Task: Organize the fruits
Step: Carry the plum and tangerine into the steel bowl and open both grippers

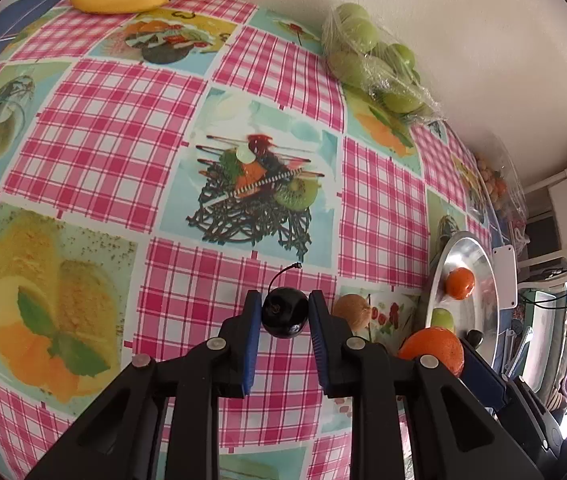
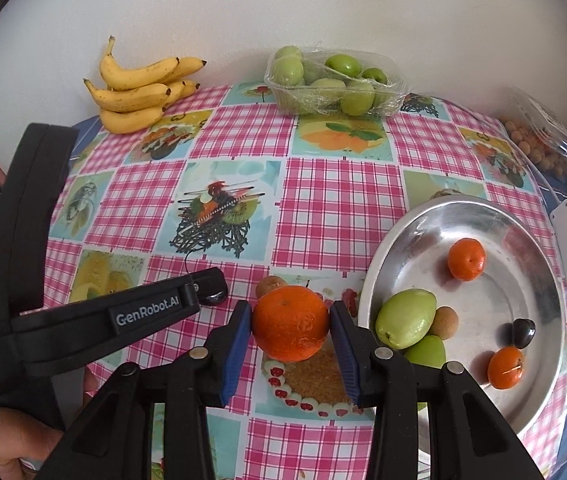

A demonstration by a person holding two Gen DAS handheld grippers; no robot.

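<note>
Your right hand-held gripper [image 2: 291, 326] is clamping the orange [image 2: 290, 322] between its pads, just above the surface [image 2: 323, 208]; the metal bowl [image 2: 539, 400] is lying just to its right, nearer this hand than the other. Your left hand-held gripper [image 1: 285, 316] is gripping a dark cherry [image 1: 285, 317], with the bowl farther off to its right, beyond the small brown fruit [image 1: 352, 311].

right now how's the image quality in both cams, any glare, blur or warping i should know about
Left wrist view: heavy fisheye bulges the checked tablecloth into a dome, a bright window blows out the far right edge, and the dark cherry between the left gripper fingers stays sharp. Right wrist view: same bulging with dark corners, soft glare on the metal bowl, and the orange in the right gripper is crisp.
</note>
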